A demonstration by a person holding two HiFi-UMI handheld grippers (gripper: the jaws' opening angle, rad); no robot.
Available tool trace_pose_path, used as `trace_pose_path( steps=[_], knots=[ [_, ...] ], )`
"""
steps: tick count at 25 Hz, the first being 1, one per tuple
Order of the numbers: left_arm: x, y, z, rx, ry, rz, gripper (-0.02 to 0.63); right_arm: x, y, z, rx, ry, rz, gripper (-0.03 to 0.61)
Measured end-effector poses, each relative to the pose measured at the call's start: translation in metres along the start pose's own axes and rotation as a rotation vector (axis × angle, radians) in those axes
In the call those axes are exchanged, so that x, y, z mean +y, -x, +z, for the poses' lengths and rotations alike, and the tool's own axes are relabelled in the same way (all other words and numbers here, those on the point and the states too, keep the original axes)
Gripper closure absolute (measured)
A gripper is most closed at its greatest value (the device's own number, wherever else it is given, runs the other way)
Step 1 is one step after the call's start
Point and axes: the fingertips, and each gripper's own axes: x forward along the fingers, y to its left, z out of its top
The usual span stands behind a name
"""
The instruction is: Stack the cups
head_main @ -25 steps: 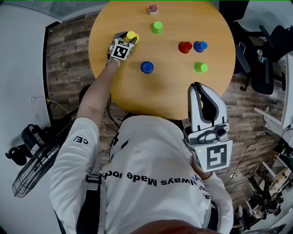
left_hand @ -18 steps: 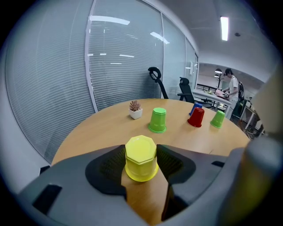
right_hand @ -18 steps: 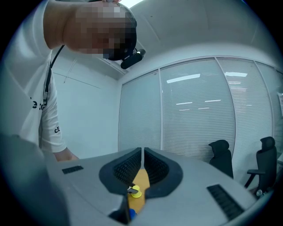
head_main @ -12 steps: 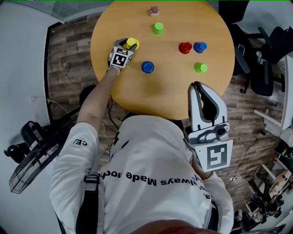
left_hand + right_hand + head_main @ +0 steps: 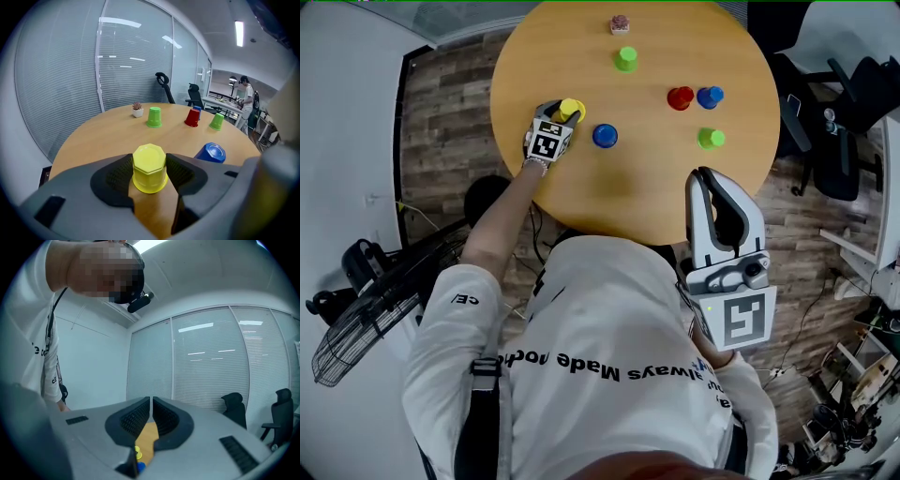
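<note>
The left gripper (image 5: 563,116) clamps an upside-down yellow cup (image 5: 149,168) at the round table's (image 5: 628,202) left side, just beside a blue cup (image 5: 605,136). The right gripper (image 5: 151,409), lower right, is closed and empty. The shirt (image 5: 619,367) reads "Always Made".

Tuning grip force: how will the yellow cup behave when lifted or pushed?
The yellow cup looks small, thin plastic: probably light, may flex under a hard squeeze. Inverted, wide rim down, it should slide, not tip.

left gripper (image 5: 566,115) clamps upside-down yellow plastic cup (image 5: 572,107) just beside blue plastic cup (image 5: 605,136); right gripper (image 5: 708,178) up by round wooden table (image 5: 675,192) edge.
</note>
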Motion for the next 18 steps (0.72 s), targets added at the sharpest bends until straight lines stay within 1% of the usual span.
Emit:
trace_pose_path(
  steps=[10,18],
  knots=[
    [-0.035,0.020,-0.017,0.003,-0.006,-0.004,0.374,0.003,0.009,0.006,-0.020,-0.003,-0.003,0.535],
    [-0.050,0.031,-0.027,0.012,0.002,-0.005,0.373,0.002,0.015,0.006,-0.023,0.003,-0.002,0.535]
  ],
)
